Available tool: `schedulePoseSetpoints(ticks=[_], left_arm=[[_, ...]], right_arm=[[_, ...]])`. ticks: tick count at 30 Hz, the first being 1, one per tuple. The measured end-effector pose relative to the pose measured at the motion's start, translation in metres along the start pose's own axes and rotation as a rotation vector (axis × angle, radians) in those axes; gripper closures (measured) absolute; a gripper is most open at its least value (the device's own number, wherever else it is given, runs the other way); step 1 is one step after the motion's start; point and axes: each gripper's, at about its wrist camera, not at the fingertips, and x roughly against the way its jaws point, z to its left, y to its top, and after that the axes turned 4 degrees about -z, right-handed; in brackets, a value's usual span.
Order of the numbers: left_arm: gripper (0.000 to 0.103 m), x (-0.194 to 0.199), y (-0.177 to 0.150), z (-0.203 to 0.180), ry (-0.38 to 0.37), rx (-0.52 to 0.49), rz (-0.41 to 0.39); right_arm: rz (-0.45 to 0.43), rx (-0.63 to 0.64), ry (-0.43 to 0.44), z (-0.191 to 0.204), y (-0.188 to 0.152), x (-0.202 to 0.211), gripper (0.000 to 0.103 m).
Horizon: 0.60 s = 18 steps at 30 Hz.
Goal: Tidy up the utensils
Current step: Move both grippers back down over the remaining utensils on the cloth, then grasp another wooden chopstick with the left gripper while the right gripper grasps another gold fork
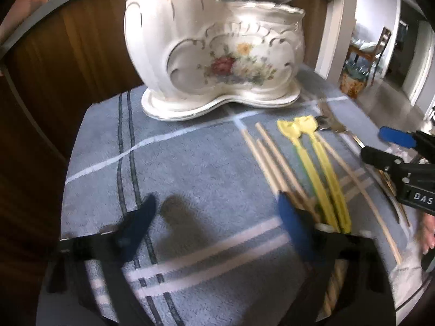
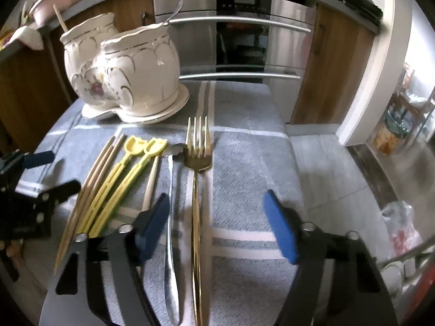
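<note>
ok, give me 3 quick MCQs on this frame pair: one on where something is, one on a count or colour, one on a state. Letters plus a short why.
1. Between which things does the gold fork lie?
A. the right tool's two fingers
B. inside the ceramic holder
C. left of the wooden sticks

2. How many yellow plastic picks lie on the towel?
A. one
B. two
C. four

3. Right tool's state?
A. shut on the fork
B. open, nothing gripped
C. shut on a pick

Key: 1 A, the handle runs up the gap between the blue pads; 2 B, two yellow heads sit side by side; 3 B, both pads stand clear of the fork.
</note>
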Motion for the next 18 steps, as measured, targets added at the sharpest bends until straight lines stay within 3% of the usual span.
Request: schedulePoseSetpoints(ticks=[5, 11, 18], left_arm=[[0.029, 0.002, 0.000, -0.005, -0.024, -0.004, 0.016], [0.029, 0.010, 0.003, 0.001, -0.090, 0.112, 0.015], [0.028, 0.006, 0.000, -0.012, -0.052, 0.043, 0.025]], right_arm=[[0.004, 0.002, 0.010, 0.001, 0.000, -0.001, 0.042], [0.002, 0.003, 0.015, 0.002, 0.002, -0.002, 0.042], [0.002, 0.002, 0.017, 0.002, 0.002, -0.001, 0.042]])
